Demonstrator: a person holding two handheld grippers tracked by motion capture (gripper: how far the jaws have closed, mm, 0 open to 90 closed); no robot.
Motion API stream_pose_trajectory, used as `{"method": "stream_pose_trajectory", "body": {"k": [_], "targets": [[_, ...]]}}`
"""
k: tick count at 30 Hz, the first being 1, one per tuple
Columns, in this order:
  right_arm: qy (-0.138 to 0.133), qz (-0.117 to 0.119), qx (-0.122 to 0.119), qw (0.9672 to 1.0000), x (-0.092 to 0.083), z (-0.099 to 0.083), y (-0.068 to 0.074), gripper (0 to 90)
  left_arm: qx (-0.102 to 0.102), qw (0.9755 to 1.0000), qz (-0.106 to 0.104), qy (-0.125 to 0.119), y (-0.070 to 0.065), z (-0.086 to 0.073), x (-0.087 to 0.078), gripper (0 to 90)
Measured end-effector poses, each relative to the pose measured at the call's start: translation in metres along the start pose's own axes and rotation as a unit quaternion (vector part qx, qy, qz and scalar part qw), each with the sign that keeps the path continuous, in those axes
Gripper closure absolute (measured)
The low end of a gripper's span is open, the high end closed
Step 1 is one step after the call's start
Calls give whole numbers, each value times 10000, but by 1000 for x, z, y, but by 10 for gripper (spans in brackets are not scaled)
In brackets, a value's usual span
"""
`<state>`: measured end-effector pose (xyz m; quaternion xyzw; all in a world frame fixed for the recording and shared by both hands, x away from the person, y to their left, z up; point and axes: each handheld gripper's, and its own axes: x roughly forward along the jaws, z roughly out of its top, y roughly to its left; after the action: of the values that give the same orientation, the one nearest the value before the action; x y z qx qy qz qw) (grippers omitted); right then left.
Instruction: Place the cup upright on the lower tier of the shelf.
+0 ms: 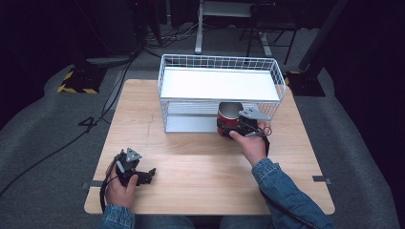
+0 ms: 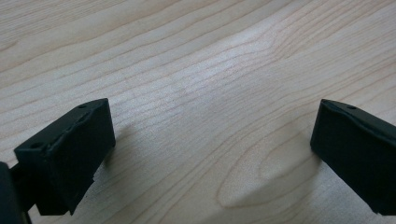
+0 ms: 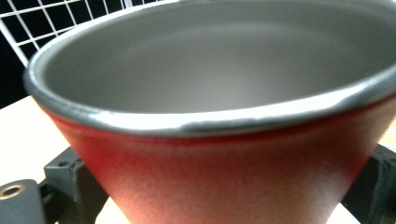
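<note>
High view is showing the right gripper (image 1: pixel 228 128) clamping a red cup (image 1: pixel 228 117) just in front of the wire basket (image 1: pixel 219 64), while the left gripper (image 1: pixel 145 175) is resting on the table (image 1: pixel 191 162), jaws apart.

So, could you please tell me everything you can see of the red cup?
The red cup has a matte red outside, a grey metal-looking inside and a thin silvery rim. It flares wider toward the open top, looks empty and stands upright. The right gripper holds it, one black jaw on each side of its lower wall. It sits just in front of the white wire rack, at the lower shelf's opening, over the wooden table. Whether its base touches the table cannot be told.
</note>
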<state>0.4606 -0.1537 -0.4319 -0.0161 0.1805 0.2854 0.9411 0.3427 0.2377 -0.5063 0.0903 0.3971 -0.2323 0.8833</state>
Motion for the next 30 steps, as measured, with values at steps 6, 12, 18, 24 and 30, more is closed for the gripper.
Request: {"method": "stream_pose_trajectory", "body": {"k": [6,12,18,24,30], "targets": [[-43,-94,44,9999,12,-3,0,63,1,10000,1,-1,0,0,0,4],[-104,-195,107,9997,22,-7,-2,63,0,10000,0,0,0,0,0,4],[-257,-306,114,9991,36,-10,-2,63,2,10000,-3,5,0,0,0,4],[-292,-424,0,9987,48,-13,4,63,0,10000,0,5,0,0,0,4],[-386,-498,115,9979,58,-14,9,63,-1,10000,-2,5,0,0,0,4]]}}
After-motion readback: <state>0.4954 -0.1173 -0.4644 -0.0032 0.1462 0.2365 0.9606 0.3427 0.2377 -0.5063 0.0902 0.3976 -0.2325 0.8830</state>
